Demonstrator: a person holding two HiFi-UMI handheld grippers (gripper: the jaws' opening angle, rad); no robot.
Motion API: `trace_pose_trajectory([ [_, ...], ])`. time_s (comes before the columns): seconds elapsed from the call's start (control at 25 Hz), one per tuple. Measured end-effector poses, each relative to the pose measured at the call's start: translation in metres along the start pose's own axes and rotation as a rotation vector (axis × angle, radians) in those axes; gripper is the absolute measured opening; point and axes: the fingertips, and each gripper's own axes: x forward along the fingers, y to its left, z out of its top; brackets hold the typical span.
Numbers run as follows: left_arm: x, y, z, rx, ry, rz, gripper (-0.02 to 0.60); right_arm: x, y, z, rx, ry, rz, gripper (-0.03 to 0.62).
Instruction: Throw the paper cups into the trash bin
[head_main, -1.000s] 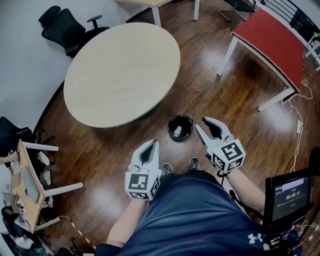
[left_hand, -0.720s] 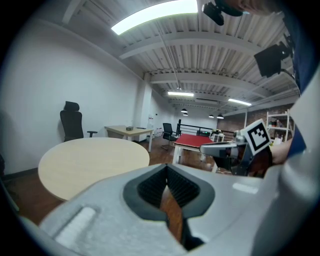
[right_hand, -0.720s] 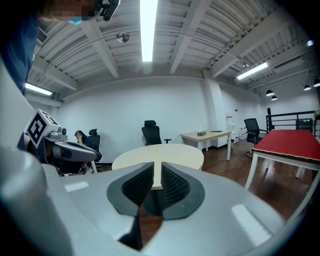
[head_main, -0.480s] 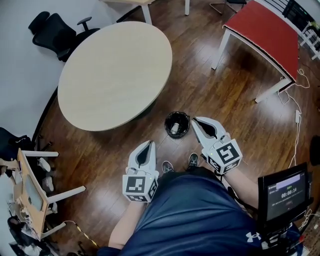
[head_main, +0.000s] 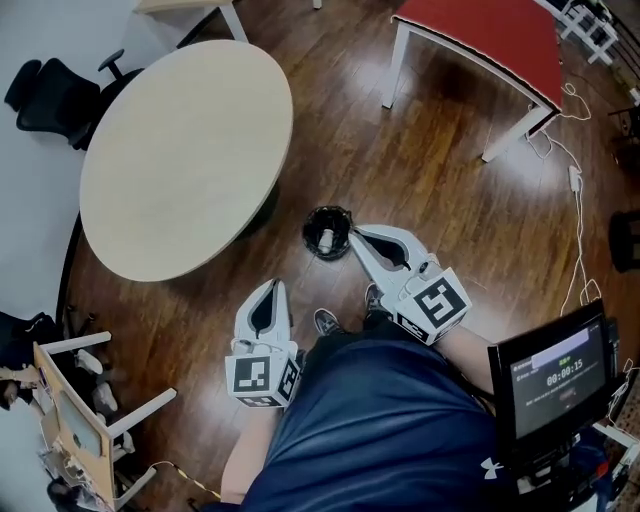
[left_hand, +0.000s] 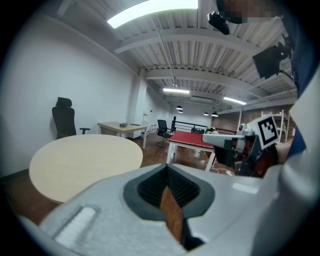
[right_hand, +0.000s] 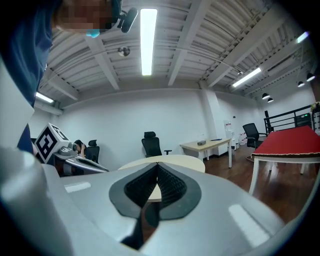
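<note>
Cup (head_main: 326, 239) lies in bin (head_main: 311, 224).
Left gripper (head_main: 272, 287), right gripper (head_main: 360, 233): jaws closed together, holding nothing; right tip just beside bin.

Bright, even light comes from ceiling strip lamps (right_hand: 146, 41) high above my right gripper (right_hand: 157, 167). The wooden floor (head_main: 470, 230) ahead of it carries soft glare. Every view bends and darkens at the edges, and the gripper's near body is blurred.

A white paper cup (head_main: 326, 239) apparently lies inside the black trash bin (head_main: 309, 227).
</note>
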Motion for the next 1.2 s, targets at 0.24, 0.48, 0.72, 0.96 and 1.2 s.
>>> trace_pose_trajectory([
  [0.24, 0.007, -0.009, 0.000, 0.009, 0.004, -0.029, 0.005, -0.003, -0.002, -0.009, -0.048, 0.027, -0.010, 0.009],
  [0.48, 0.008, -0.008, 0.003, 0.014, 0.002, -0.034, 0.005, 0.000, -0.002, -0.008, -0.048, 0.032, -0.013, 0.009],
  [0.72, 0.009, -0.004, 0.006, 0.013, 0.003, -0.035, 0.005, 0.004, -0.002, -0.006, -0.052, 0.033, -0.015, 0.009],
  [0.96, 0.008, -0.003, 0.006, 0.014, 0.004, -0.037, 0.004, 0.006, -0.001, -0.004, -0.056, 0.032, -0.014, 0.009],
  [1.2, 0.009, -0.003, 0.004, 0.011, 0.008, -0.035, 0.005, 0.006, -0.002, -0.005, -0.056, 0.038, -0.013, 0.009],
])
